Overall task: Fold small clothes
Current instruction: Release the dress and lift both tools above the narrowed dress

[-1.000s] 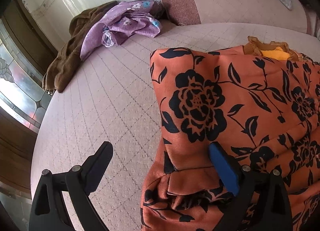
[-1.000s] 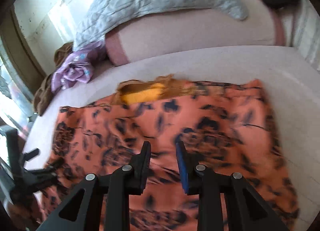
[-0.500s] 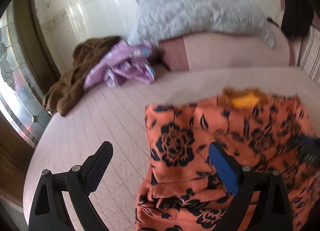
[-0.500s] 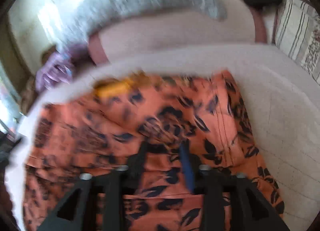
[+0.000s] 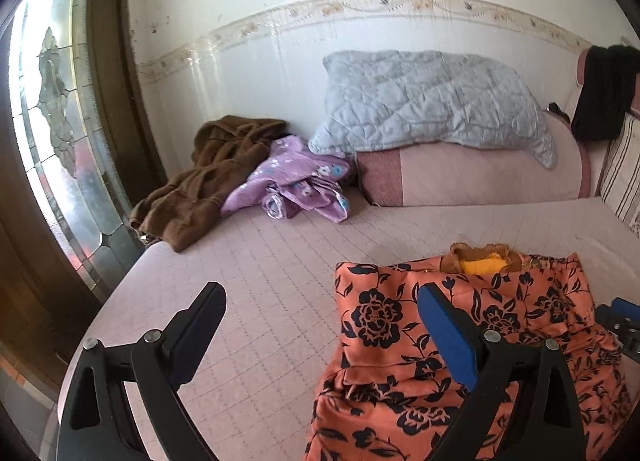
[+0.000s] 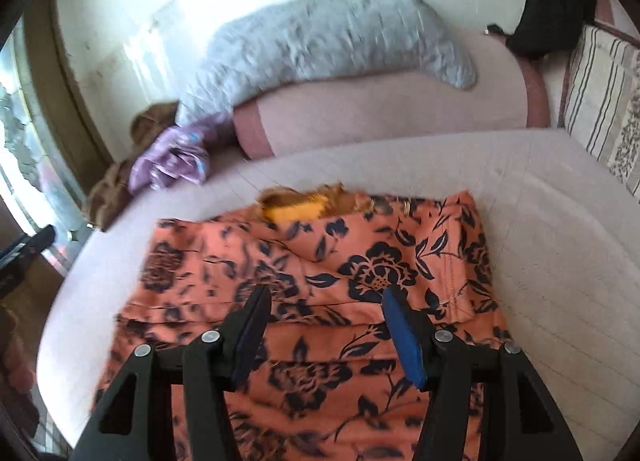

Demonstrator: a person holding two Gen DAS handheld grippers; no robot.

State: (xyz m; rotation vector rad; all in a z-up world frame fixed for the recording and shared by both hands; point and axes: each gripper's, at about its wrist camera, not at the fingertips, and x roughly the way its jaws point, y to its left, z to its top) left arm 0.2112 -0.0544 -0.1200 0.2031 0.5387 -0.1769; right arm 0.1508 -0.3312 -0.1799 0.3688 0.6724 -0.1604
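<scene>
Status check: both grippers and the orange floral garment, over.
Left gripper open, empty. Right gripper open, empty, above orange floral garment. Garment folded on bed. Nothing in the way.

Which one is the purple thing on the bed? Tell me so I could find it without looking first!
Start at the big grey quilted pillow against the wall at the far side of the bed. Just below its left corner lies the crumpled purple garment, beside a brown garment nearer the window. It is the only one with small blue and white flowers.
</scene>
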